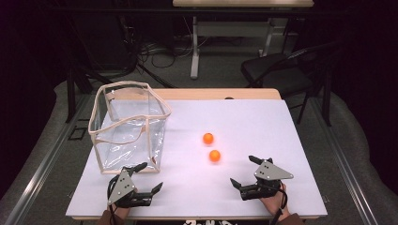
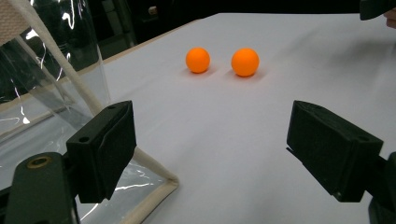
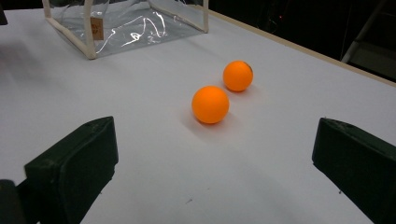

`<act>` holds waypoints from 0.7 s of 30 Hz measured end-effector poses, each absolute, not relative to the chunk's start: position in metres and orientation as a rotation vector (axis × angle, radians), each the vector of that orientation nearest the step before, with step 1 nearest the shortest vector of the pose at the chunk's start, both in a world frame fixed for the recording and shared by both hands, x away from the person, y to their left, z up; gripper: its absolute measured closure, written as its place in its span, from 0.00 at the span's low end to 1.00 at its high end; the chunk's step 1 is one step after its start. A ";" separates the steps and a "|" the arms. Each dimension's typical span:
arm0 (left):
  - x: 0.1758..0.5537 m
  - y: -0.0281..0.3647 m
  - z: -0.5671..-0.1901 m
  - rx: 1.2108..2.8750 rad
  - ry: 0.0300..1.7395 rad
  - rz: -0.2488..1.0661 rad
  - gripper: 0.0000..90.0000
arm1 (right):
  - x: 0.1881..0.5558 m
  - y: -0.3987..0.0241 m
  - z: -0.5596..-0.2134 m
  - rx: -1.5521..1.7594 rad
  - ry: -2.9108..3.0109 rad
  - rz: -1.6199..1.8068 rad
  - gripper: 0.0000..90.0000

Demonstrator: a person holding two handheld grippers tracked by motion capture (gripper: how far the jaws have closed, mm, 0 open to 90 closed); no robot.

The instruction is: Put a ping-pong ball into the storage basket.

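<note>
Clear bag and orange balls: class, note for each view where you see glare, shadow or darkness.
High view: the room beyond the table is dark. Left gripper view: white glare streaks on the clear bag; soft shadows under both orange balls. Right gripper view: glare on the bag's plastic; the near ball casts a faint shadow.

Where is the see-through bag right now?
In the high view the clear bag stands open on the left of the white table, just beyond the left gripper and left of the two orange balls.
</note>
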State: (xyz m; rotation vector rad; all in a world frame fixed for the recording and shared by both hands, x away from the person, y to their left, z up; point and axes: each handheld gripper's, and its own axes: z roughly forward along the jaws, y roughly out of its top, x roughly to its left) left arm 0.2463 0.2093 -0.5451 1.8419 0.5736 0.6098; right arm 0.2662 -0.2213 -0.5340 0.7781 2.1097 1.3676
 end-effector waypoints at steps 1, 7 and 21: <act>0.246 0.209 -0.545 1.842 0.573 0.608 0.17 | 0.267 -0.221 -0.534 0.776 2.117 1.364 0.00; 0.246 0.210 -0.546 1.845 0.573 0.605 0.18 | 0.273 -0.214 -0.535 0.780 2.154 1.346 0.00; 0.245 0.211 -0.545 1.839 0.573 0.607 0.17 | 0.286 -0.203 -0.535 0.775 2.201 1.337 0.00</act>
